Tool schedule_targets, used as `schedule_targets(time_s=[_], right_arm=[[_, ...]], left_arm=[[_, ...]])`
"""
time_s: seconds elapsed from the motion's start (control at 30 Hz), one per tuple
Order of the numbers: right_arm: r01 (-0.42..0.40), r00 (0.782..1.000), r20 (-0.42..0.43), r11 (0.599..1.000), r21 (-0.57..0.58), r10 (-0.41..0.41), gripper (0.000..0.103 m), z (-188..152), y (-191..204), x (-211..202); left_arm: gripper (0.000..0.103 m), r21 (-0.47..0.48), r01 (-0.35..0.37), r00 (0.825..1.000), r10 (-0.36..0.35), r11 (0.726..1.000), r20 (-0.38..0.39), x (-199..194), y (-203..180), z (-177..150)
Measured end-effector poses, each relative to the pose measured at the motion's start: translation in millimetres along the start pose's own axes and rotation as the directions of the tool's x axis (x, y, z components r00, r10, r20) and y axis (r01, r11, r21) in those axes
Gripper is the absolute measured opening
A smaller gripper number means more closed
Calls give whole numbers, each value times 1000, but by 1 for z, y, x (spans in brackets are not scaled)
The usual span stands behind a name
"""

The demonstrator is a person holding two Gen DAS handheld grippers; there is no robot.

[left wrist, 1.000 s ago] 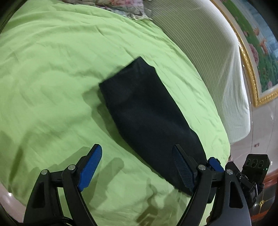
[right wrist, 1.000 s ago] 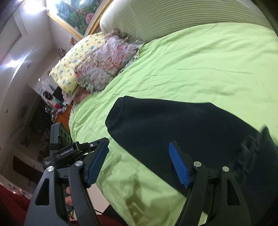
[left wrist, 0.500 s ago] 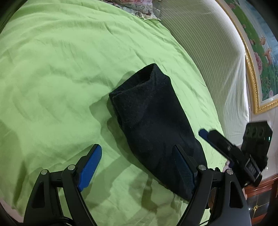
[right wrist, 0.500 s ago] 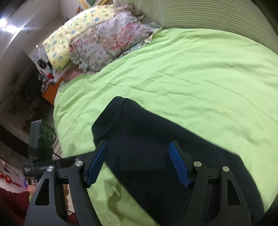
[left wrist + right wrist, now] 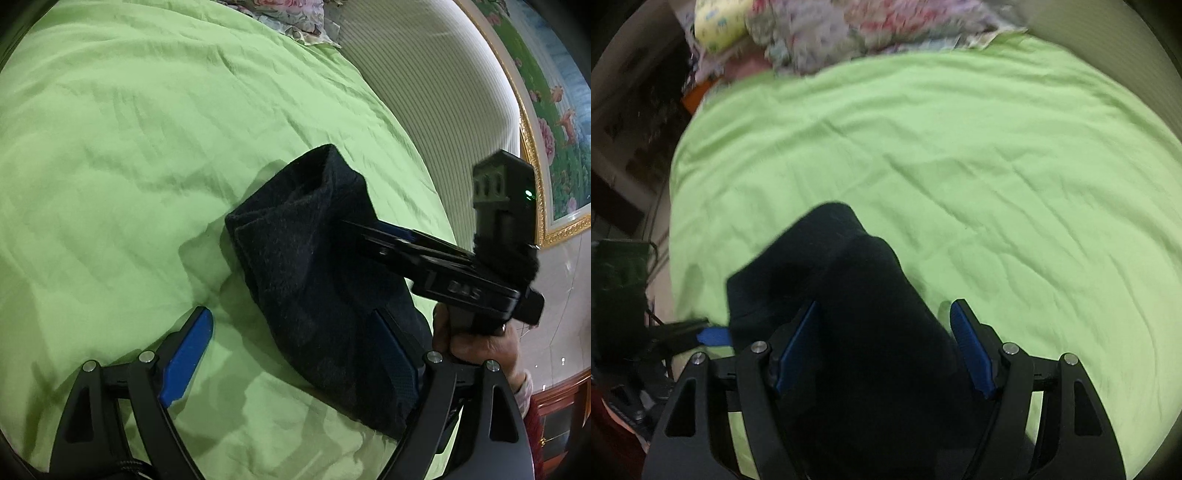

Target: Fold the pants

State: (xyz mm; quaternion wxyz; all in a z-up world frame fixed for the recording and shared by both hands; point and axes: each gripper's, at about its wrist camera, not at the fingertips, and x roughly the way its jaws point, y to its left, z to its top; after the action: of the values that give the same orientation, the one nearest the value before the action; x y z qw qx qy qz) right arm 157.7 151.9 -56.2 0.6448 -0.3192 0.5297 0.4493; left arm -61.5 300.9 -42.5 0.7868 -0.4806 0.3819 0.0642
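Observation:
The dark navy pants (image 5: 314, 280) lie as a folded bundle on the green bedsheet (image 5: 147, 147). My left gripper (image 5: 291, 354) is open, its right finger against the near edge of the bundle. My right gripper (image 5: 886, 347) is open with the dark pants (image 5: 857, 314) lying between its blue pads. In the left wrist view the right gripper (image 5: 369, 236) reaches in from the right over the top of the bundle, held by a hand (image 5: 480, 343).
Floral pillows (image 5: 849, 29) lie at the far end of the bed. A white ribbed headboard (image 5: 443, 92) runs along the right side below a gold-framed picture (image 5: 546, 110). Dark furniture (image 5: 620, 295) stands off the left bed edge.
The right gripper has swung in over the pants, which now lie between its fingers. The bundle has become shorter and bunched up. The left gripper has stayed open at the near edge.

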Motion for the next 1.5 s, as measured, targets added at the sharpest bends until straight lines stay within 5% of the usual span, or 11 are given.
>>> schedule_targets(time_s=[0.27,0.47,0.6,0.8,0.9,1.0,1.5], right_arm=[[-124,992,-24,992,37,125,34,8,-25,-3],[-233,971,-21,966,111,237,31,11,-46,1],[-296,951,-39,943,153,305,38,13,-48,2],[-278,957,-48,951,133,287,40,15,-44,4],[-246,967,-38,963,113,251,32,15,-38,1],[-222,974,-19,972,83,224,26,13,-32,-14],[-239,950,229,967,93,213,25,-38,-35,-129]], left_arm=[[87,8,12,999,-12,1000,32,6,-1,7],[87,21,-6,998,5,1000,56,7,-5,6],[84,3,0,996,0,1000,89,9,-3,7],[58,-38,44,995,-40,998,96,17,-3,7],[49,-28,77,992,-74,997,105,23,0,13],[26,-46,114,990,-110,992,83,23,4,18],[24,243,190,973,-215,951,82,-31,-102,-3]])
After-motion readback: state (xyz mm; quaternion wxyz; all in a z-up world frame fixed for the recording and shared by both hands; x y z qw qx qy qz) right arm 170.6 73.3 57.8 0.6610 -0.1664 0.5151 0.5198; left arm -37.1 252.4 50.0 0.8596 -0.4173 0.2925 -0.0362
